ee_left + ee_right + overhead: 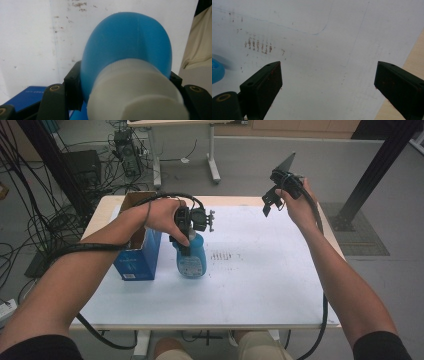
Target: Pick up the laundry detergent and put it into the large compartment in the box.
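Note:
My left gripper (187, 227) is shut on the neck of a blue plastic bottle (192, 260) with a white cap, held upright over the white sheet (260, 270) beside a blue box. I cannot tell whether its base touches the sheet. In the left gripper view the blue body (127, 42) and white cap (136, 95) sit between the black pads (73, 86), which press on both sides. My right gripper (274, 200) hangs above the table's far right part. Its jaws stand open (327, 82) with nothing between them.
An open blue cardboard box (137, 255) stands left of the bottle, and its corner shows as a blue box (27, 96) under the left jaw. Brown smudges (222, 256) mark the sheet's middle. Cables, desk legs and a black frame post (375, 170) lie beyond the table.

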Available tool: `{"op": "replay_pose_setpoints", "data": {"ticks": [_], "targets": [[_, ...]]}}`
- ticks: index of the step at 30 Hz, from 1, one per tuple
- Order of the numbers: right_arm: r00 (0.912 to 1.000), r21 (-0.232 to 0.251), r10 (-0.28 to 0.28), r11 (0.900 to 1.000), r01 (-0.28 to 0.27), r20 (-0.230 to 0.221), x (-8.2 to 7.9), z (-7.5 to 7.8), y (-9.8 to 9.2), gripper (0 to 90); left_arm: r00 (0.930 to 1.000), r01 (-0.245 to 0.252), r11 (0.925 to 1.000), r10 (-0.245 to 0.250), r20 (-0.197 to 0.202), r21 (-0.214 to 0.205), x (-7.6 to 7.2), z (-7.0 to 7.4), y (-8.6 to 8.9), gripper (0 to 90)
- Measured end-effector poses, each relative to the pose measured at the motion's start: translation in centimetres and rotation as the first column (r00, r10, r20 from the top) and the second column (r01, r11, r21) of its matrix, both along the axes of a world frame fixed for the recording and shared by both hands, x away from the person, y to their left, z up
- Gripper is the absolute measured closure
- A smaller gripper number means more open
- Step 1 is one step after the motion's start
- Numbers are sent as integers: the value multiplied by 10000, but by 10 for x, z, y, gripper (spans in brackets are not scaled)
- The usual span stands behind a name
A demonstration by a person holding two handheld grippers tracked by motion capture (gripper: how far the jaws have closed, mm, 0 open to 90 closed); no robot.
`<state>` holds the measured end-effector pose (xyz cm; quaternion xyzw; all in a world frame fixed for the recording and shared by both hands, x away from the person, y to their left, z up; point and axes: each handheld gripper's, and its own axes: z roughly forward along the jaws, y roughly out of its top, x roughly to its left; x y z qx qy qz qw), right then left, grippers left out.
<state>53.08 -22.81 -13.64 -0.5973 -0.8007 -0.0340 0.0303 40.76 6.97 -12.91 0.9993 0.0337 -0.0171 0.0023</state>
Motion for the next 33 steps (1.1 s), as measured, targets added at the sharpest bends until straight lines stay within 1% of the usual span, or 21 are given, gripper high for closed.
{"op": "replay_pose_setpoints", "data": {"ticks": [4,6,9,10,12,13,15,17,19,20,22,23,24,26,27,28,29,30,31,32,33], "targets": [[10000,82,59,9999,-60,32,-2,2,1,79,9986,-537,9985,537,38,134,2,17,-1,373],[10000,97,80,9999,-80,32,-3,3,0,80,9967,-796,9967,793,159,176,1,26,-1,373],[10000,125,76,9999,-77,45,-4,3,-1,80,9908,-1342,9906,1336,236,262,2,40,-1,373],[9999,145,105,9998,-106,49,-5,4,-2,80,9872,-1583,9870,1577,226,276,3,47,0,373],[9999,189,107,9998,-109,85,-6,5,-3,80,9818,-1893,9815,1886,239,291,4,55,1,373],[9999,207,119,9997,-121,87,-7,6,-4,80,9770,-2124,9769,2118,250,236,4,62,1,373],[9998,239,147,9996,-150,112,-8,7,-5,80,9714,-2368,9711,2361,256,291,4,71,0,373],[9997,266,199,9994,-202,123,-9,7,-6,80,9617,-2736,9614,2730,226,283,5,82,0,373],[9997,288,213,9994,-216,120,-9,7,-6,79,9541,-2991,9538,2984,266,281,3,92,-2,373],[9997,304,224,9993,-226,81,-9,7,-6,79,9473,-3199,9471,3191,281,271,2,97,-3,373],[9996,332,269,9991,-271,67,-9,7,-7,79,9374,-3471,9375,3460,405,260,0,107,-4,373],[9997,334,259,9991,-261,51,-9,7,-7,78,9285,-3696,9289,3683,473,219,-1,112,-4,373],[9997,360,262,9990,-263,33,-9,7,-7,78,9231,-3823,9237,3806,557,249,-1,117,-5,373],[9995,322,313,9990,-313,0,-9,7,-6,78,9121,-4051,9141,4029,758,166,-5,125,-4,373],[9994,345,343,9988,-343,-1,-10,7,-6,78,9015,-4274,9040,4252,805,116,-6,130,-3,373],[9995,353,330,9988,-329,-19,-10,7,-6,78,8937,-4429,8966,4407,840,80,-6,134,-2,373],[9994,353,350,9988,-348,-38,-10,7,-6,78,8881,-4537,8911,4514,865,84,-6,138,-1,373],[9993,351,365,9987,-362,-66,-9,6,-5,78,8744,-4794,8776,4773,870,48,-5,143,2,373],[9992,343,378,9987,-375,-103,-9,6,-5,78,8678,-4915,8708,4892,878,61,-4,146,3,373],[9992,347,392,9986,-389,-94,-9,6,-5,78,8578,-5082,8612,5057,915,49,-4,150,5,373],[9992,347,386,9987,-381,-132,-9,6,-5,78,8450,-5288,8488,5260,964,33,-4,154,8,373]]}}
